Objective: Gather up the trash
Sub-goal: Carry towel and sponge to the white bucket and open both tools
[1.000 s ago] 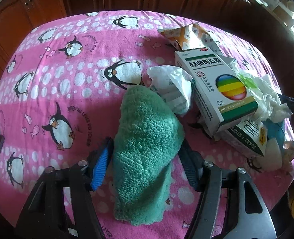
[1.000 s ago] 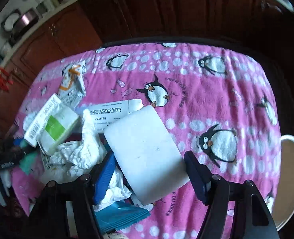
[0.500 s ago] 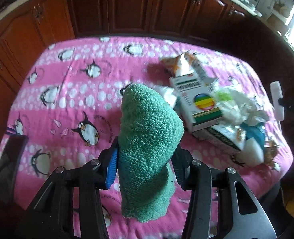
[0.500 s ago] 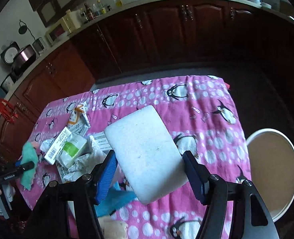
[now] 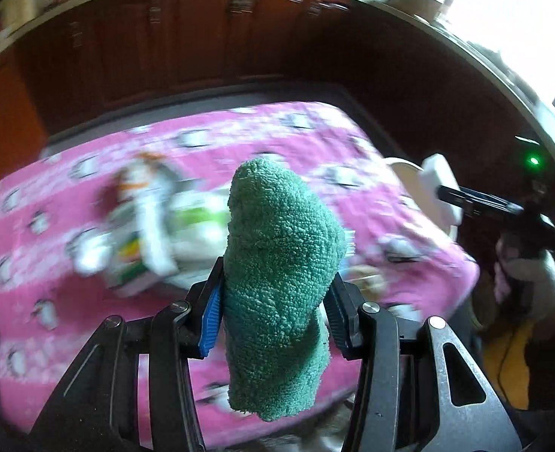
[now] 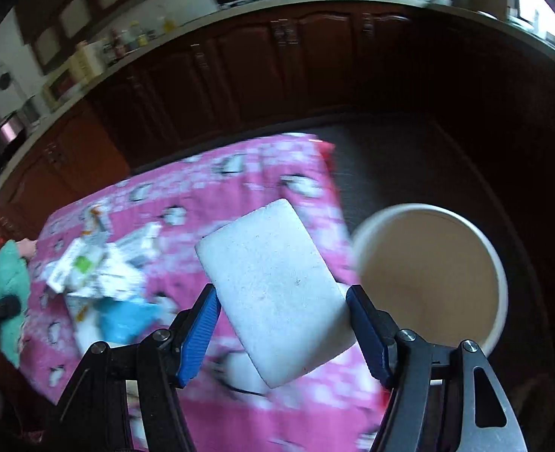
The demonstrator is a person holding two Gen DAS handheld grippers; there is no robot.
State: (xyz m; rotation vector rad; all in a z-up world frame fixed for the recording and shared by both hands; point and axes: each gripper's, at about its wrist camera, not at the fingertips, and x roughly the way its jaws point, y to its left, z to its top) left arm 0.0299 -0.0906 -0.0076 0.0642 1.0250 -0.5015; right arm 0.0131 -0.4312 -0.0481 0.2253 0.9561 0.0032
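Observation:
My left gripper (image 5: 273, 312) is shut on a green terry cloth (image 5: 277, 278) and holds it high above the pink penguin tablecloth (image 5: 51, 278). My right gripper (image 6: 283, 324) is shut on a white foam block (image 6: 273, 286), held above the table's right end next to a round white bin (image 6: 428, 275) with a tan inside. The block (image 5: 437, 188) and right gripper show at the right of the left wrist view. A blurred pile of boxes and crumpled paper (image 5: 153, 233) lies on the table; it also shows in the right wrist view (image 6: 100, 271).
Dark wood kitchen cabinets (image 6: 277, 64) run behind the table, with pots and bottles on the counter above. A blue wrapper (image 6: 127, 320) lies by the pile. The bin stands on the dark floor off the table's right edge. A bright window (image 5: 511, 19) is at upper right.
Both grippers have risen and swung right with their loads. The bin has come much closer in the right wrist view. The trash pile has dropped away to the left.

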